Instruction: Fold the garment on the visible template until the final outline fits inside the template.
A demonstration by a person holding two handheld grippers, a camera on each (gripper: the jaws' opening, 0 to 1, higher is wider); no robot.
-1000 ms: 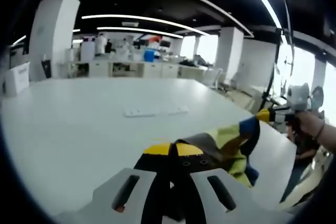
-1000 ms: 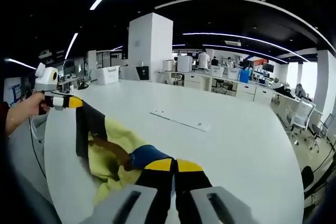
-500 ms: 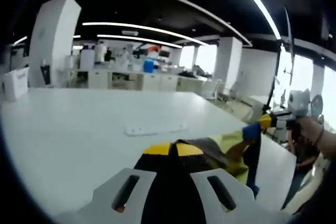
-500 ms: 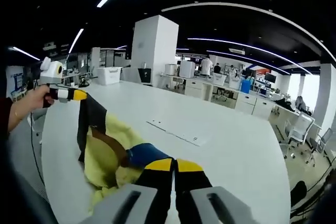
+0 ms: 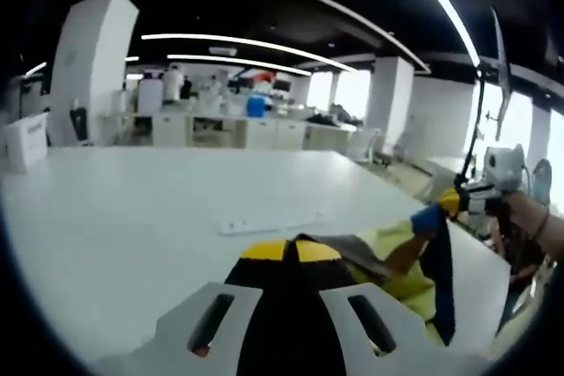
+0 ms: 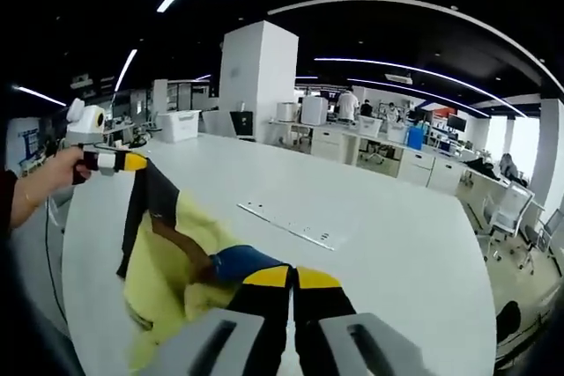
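1. The left gripper (image 5: 291, 251) has black jaws with yellow tips, pressed together on a fold of the garment (image 5: 401, 261); pale grey plastic brackets with slotted holes flank the jaws at the bottom of the left gripper view.
2. The right gripper (image 6: 291, 277) looks the same, yellow-tipped black jaws closed on the cloth near a blue patch (image 6: 240, 262).
3. In the right gripper view the left gripper appears at the far left (image 6: 123, 162), held in a hand (image 6: 48, 178), pinching a dark edge of the garment.
4. In the left gripper view the right gripper shows at the far right (image 5: 454, 202), gripped by a hand (image 5: 520, 217) with a bracelet at the wrist.
5. The garment is soft, limp fabric, mostly pale yellow with black, blue and brown panels; it hangs stretched and sagging between the two grippers, lifted above the near edge of the table (image 6: 370, 209).
6. The table is broad, smooth and white with a rounded edge.
7. A long flat white strip (image 6: 286, 224) with small dark marks lies on the table, well beyond the garment.
8. Behind stand a square white pillar (image 6: 256, 77), desks and curved ceiling light strips.
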